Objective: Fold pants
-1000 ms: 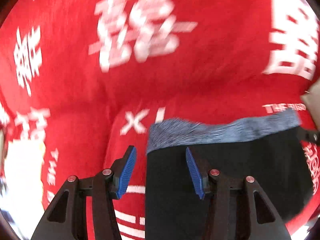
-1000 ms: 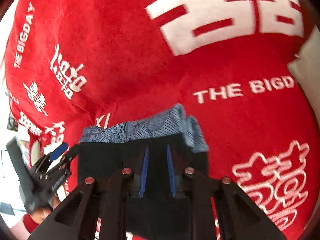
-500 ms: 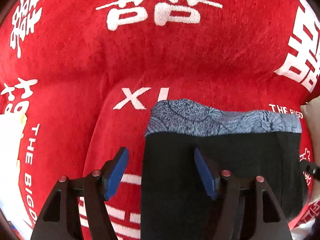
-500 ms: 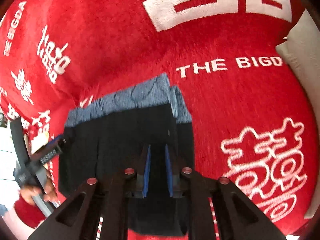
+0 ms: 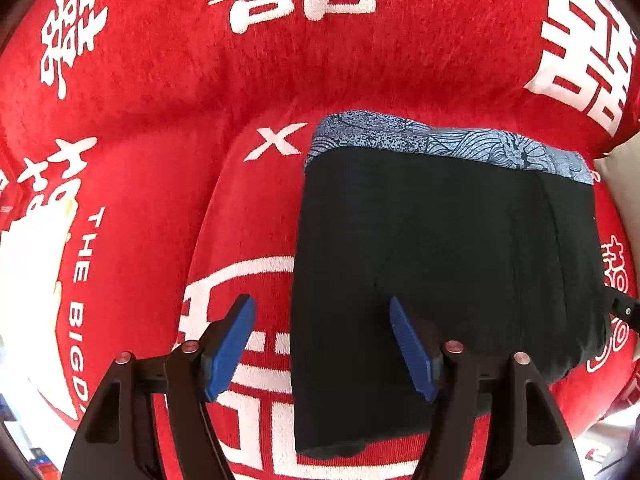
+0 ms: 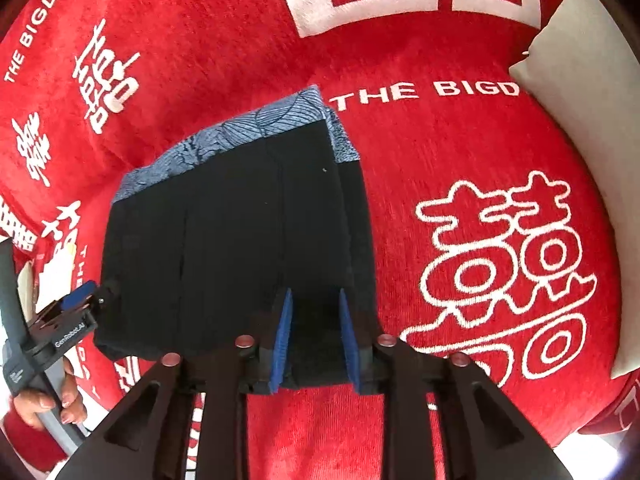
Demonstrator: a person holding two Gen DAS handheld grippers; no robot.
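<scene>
The black pants, folded into a block with a blue patterned waistband at the far side, lie flat on the red blanket. My left gripper hovers over their near left edge. Its jaws are wide and still opening, one pad over the blanket, the other over the cloth. In the right wrist view the pants fill the middle. My right gripper is above their near right corner. Its jaws are opening, with black cloth in the gap but the pads off it. The left gripper shows at the pants' left edge.
White lettering and symbols cover the red blanket. A pale cushion lies at the right, and its edge also shows in the left wrist view. A hand grips the left tool's handle at the lower left.
Both grippers have drawn back toward the near edge of the pants. The left jaws have spread wider. The right jaws, nearly shut before, have parted off the cloth.
</scene>
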